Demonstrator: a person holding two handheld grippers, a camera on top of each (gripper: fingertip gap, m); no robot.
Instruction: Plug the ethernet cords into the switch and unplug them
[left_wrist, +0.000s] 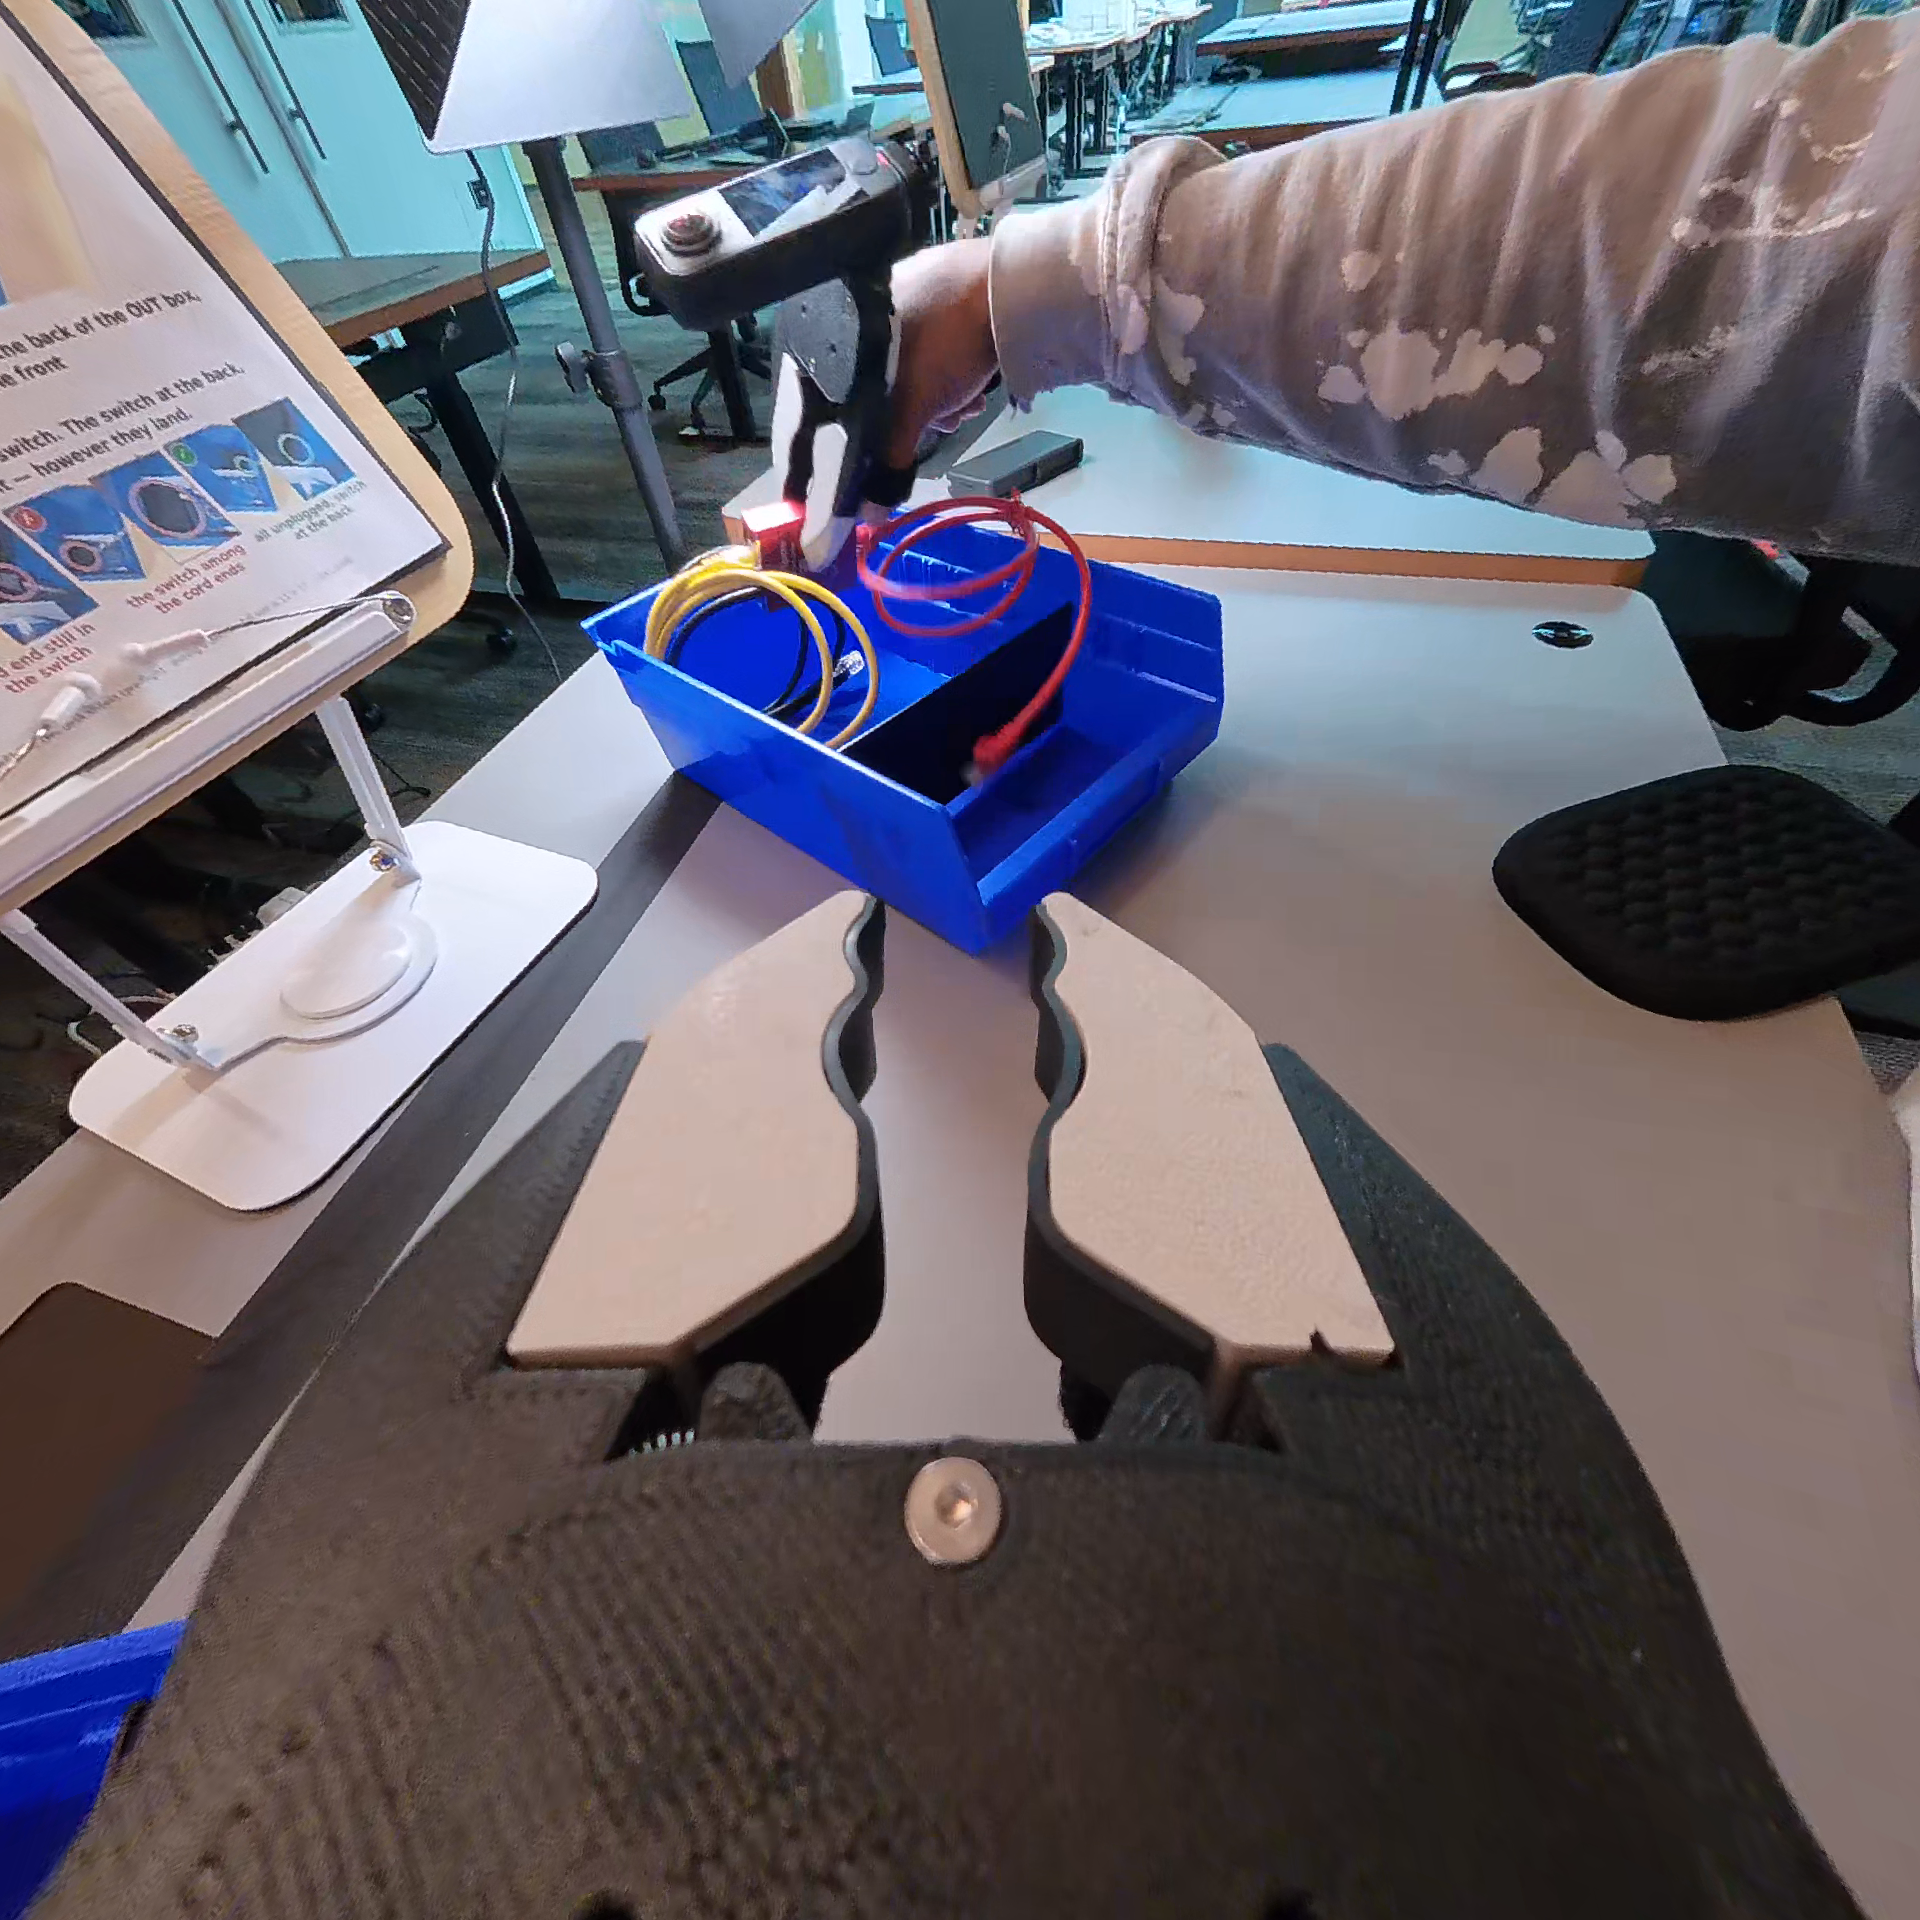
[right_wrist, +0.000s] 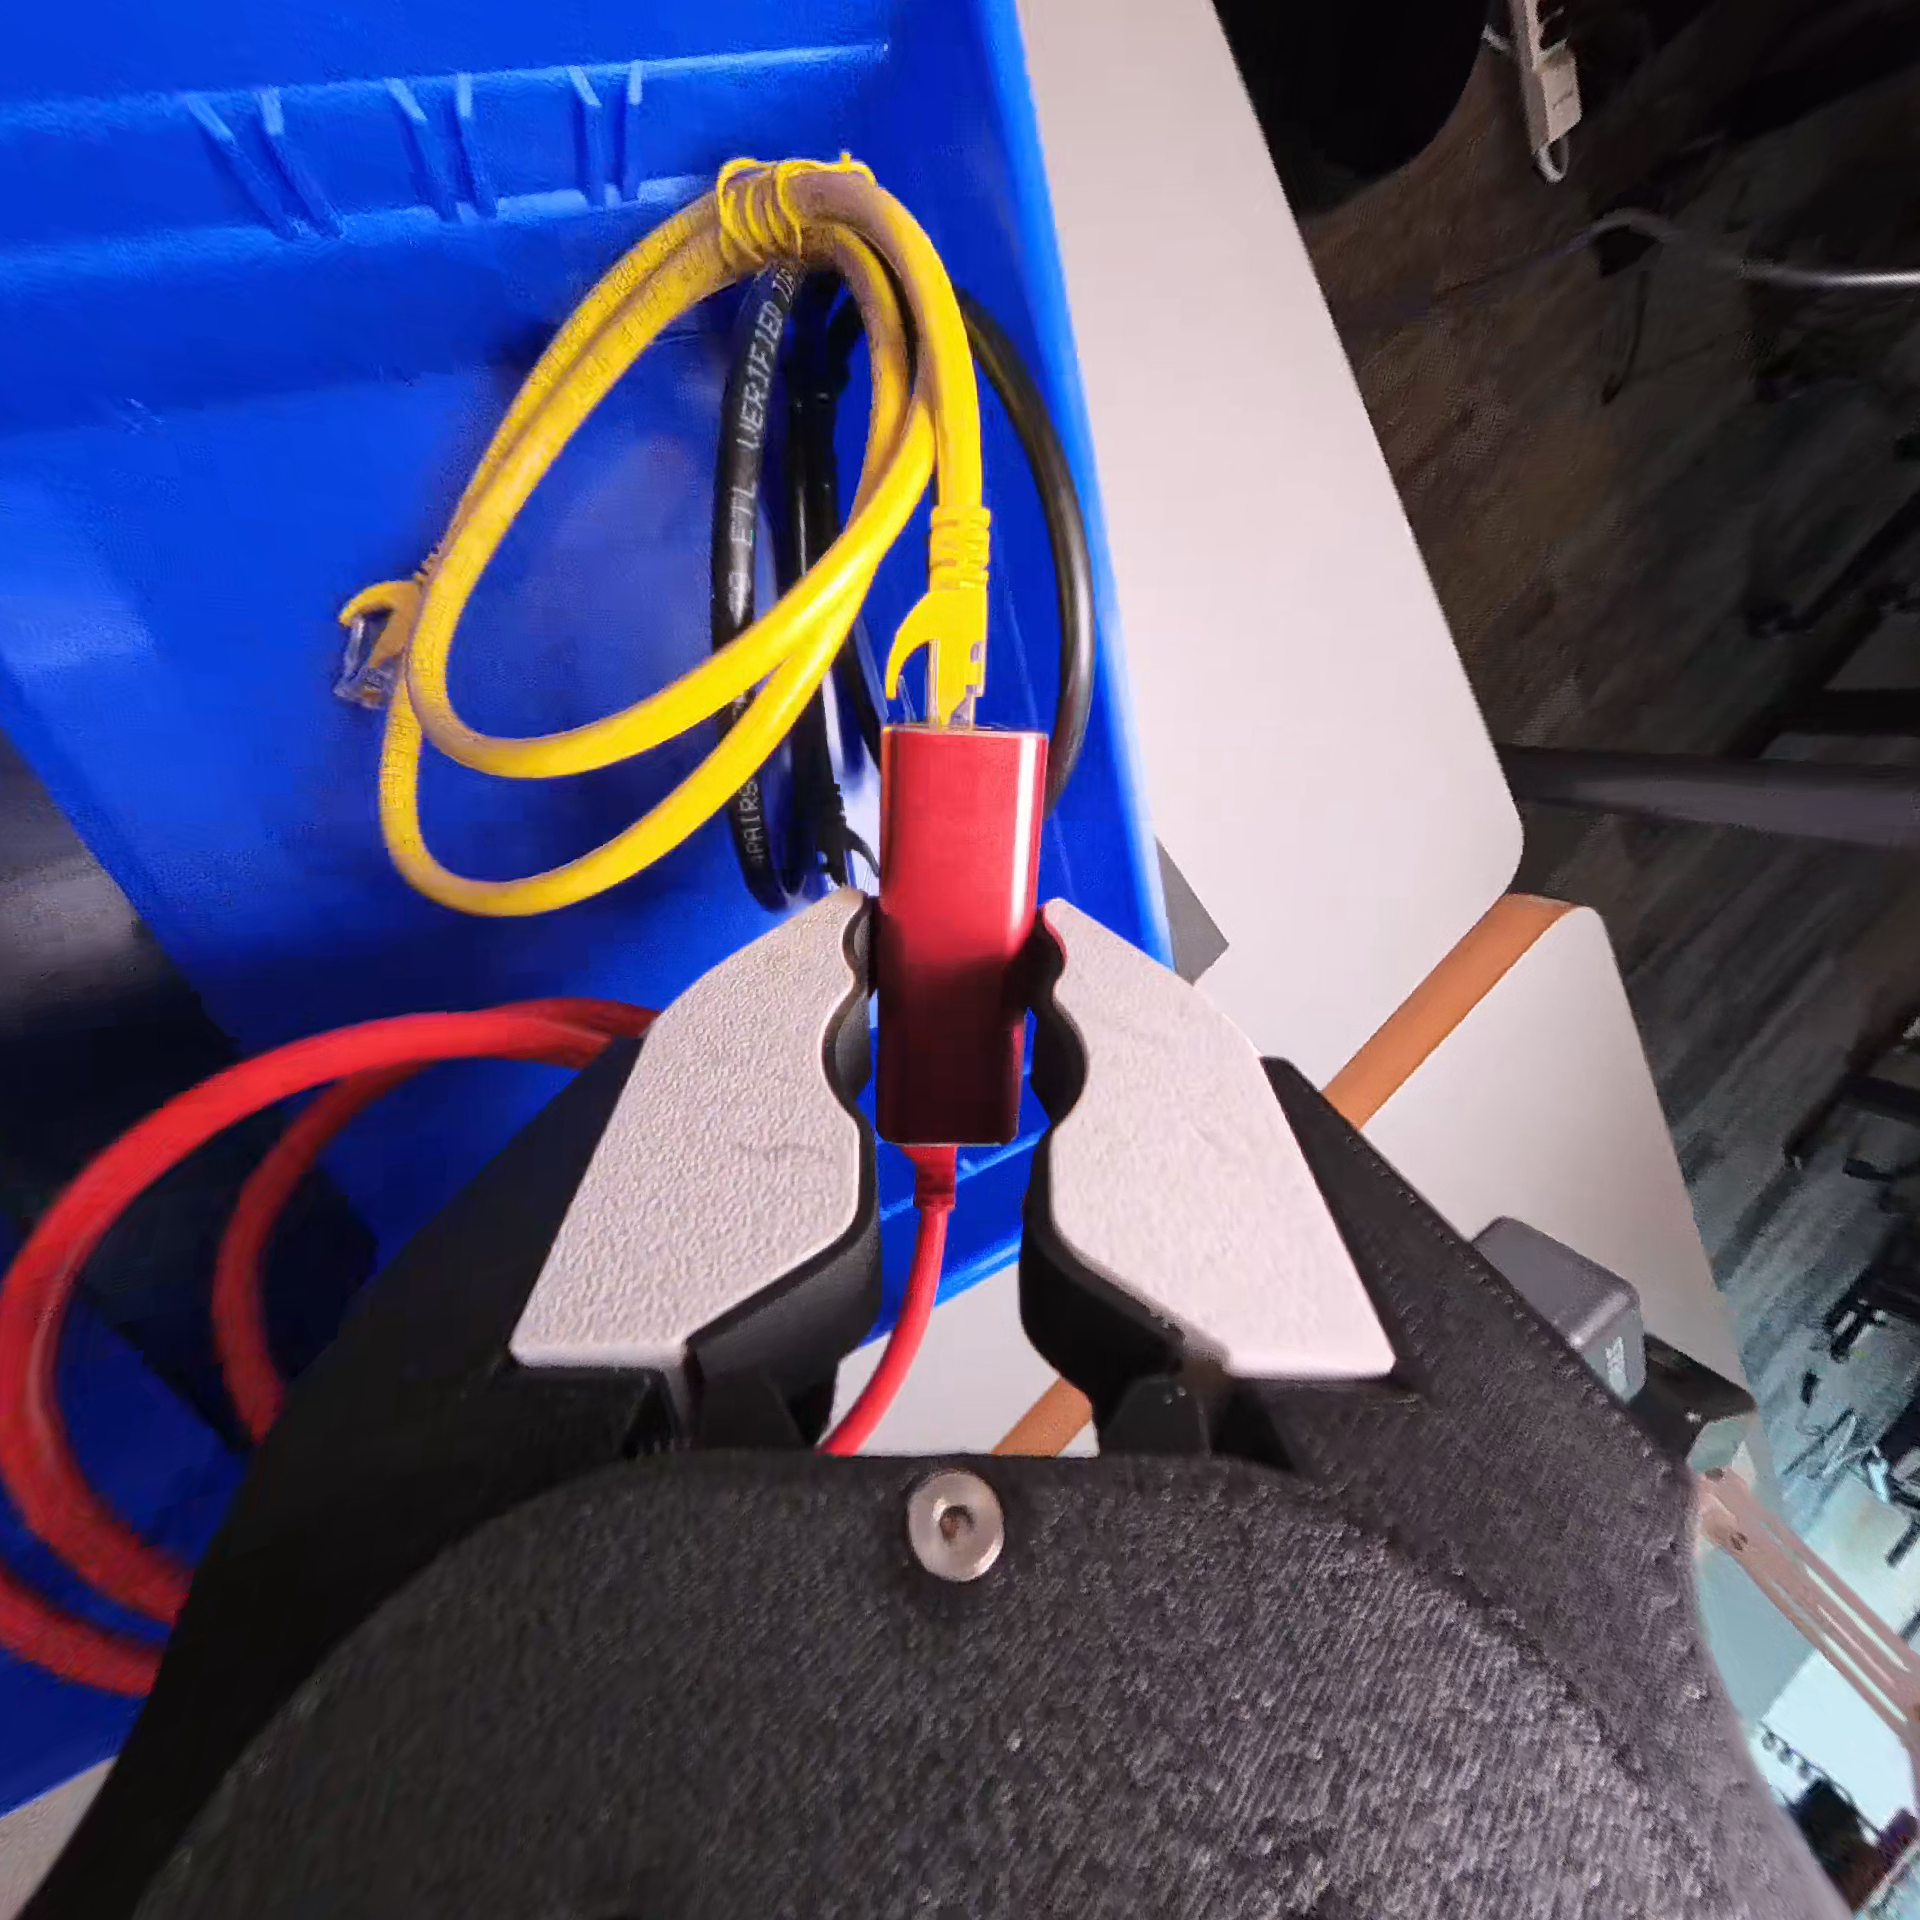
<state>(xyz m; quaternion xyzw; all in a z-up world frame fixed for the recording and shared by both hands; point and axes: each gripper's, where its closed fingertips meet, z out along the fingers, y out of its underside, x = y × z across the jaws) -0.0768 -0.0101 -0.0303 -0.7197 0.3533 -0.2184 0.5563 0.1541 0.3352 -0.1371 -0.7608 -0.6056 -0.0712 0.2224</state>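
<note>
My right gripper (right_wrist: 956, 920) is shut on a small red switch (right_wrist: 958, 914) and holds it over the far end of a blue bin (left_wrist: 831, 769). A yellow ethernet cord (right_wrist: 623, 644) is plugged into the switch's far end; a red cord (right_wrist: 156, 1247) is plugged into its near end. A black cord (right_wrist: 743, 540) loops behind the yellow one. In the left wrist view the right gripper (left_wrist: 831, 520) holds the switch (left_wrist: 771, 535), with the yellow (left_wrist: 758, 644) and red (left_wrist: 977, 561) coils hanging into the bin. My left gripper (left_wrist: 956, 914) is open and empty above the table, just short of the bin.
The bin has a black divider (left_wrist: 966, 696). A white stand (left_wrist: 312, 997) holds an instruction sheet (left_wrist: 156, 488) at left. A grey box (left_wrist: 1018, 462) lies behind the bin. A black chair armrest (left_wrist: 1714, 883) sits at right. A sleeved arm (left_wrist: 1507, 281) reaches across. Another blue bin's corner (left_wrist: 73, 1725) is lower left.
</note>
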